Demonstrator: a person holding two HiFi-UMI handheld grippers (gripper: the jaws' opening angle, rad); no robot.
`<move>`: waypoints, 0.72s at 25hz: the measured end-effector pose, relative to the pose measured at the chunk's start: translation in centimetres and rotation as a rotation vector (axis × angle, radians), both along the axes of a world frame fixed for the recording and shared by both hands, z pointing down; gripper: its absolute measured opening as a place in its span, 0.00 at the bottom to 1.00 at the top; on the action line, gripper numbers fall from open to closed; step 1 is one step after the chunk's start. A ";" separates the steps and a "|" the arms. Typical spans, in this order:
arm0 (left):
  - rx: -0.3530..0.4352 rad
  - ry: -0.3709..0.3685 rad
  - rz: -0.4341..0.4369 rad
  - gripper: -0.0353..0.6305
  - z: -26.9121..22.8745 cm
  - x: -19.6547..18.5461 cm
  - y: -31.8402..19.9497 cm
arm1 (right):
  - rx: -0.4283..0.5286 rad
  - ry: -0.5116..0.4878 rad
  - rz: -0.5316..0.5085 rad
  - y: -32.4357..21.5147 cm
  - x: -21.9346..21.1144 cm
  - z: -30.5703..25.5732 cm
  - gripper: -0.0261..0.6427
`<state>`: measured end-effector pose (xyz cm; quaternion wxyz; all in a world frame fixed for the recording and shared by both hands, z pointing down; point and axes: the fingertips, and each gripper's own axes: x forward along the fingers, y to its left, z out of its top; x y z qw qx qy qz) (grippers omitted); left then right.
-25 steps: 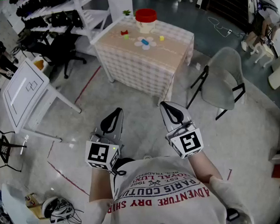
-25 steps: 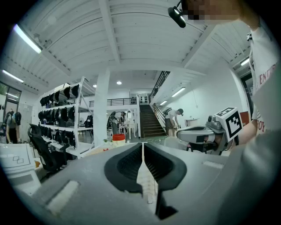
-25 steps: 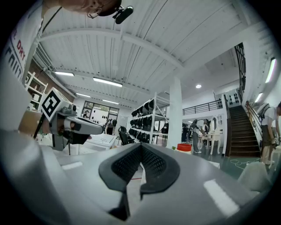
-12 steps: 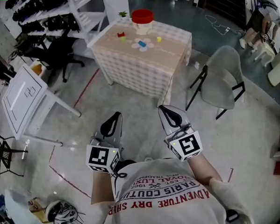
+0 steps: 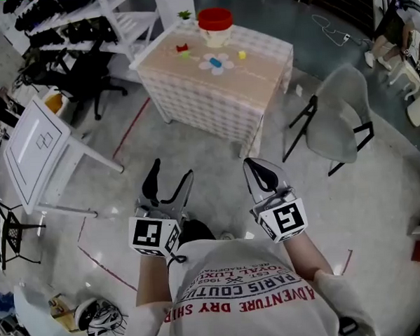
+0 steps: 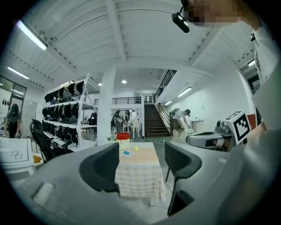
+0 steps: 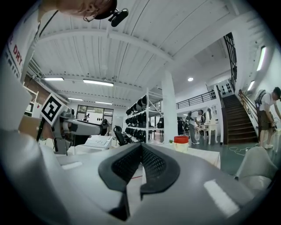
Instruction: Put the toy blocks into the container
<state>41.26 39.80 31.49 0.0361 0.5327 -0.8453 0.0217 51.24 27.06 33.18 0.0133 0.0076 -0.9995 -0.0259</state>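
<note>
A: Entries, left to right. What do we log first?

B: Left tool (image 5: 170, 174): jaws have just been opening and now stand wide apart with nothing between them. In its own view we see only the distant tabletop (image 5: 254, 77) framed in the gap. Held level, pointing ahead.

A: Next?

B: Right tool (image 5: 254, 167): jaws pressed together, empty, held level beside the left one.

A: And the task's things?

B: All on the tabletop, well apart from both tools, straight ahead across open floor. We list:
- red block (image 5: 182, 47), with a green block (image 5: 184, 55) touching or just beside it
- red-topped container (image 5: 215, 28), at the far edge
- blue block (image 5: 219, 60), lying on a white flower-shaped mat (image 5: 210, 67)
- yellow block (image 5: 242, 54)

A: Which relation does the coming move turn on?

B: The tabletop sits about midway between the lines of the two tools, so neither hand is clearly nearer. We judge that the red and green blocks fall to the left tool's side and the yellow to the right's. The container stands behind the blocks, farther from us. The blue block looks like the one long piece, but its axis is too small to read from here. We cannot tell whether any block is already inside the container — the gap to the tabletop has to close first.
</note>
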 end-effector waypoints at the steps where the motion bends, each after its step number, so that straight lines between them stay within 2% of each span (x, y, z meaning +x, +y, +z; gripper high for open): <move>1: -0.009 0.002 0.003 0.54 0.2 -0.6 -0.2 | -0.006 0.004 0.006 -0.3 -0.6 0.2 0.04; 5: -0.036 0.006 0.012 0.54 1.1 -4.2 -0.7 | -0.016 0.020 0.023 -1.0 -3.8 0.9 0.04; 9: -0.042 0.013 0.043 0.54 2.0 -9.4 -2.0 | 0.004 0.036 0.047 -1.8 -8.6 1.3 0.04; 13: -0.047 0.025 0.083 0.54 2.6 -15.8 -3.4 | 0.017 0.067 0.080 -2.5 -14.4 1.8 0.04; 18: -0.042 0.053 0.137 0.54 2.7 -25.6 -4.8 | 0.026 0.098 0.139 -3.8 -23.4 1.5 0.04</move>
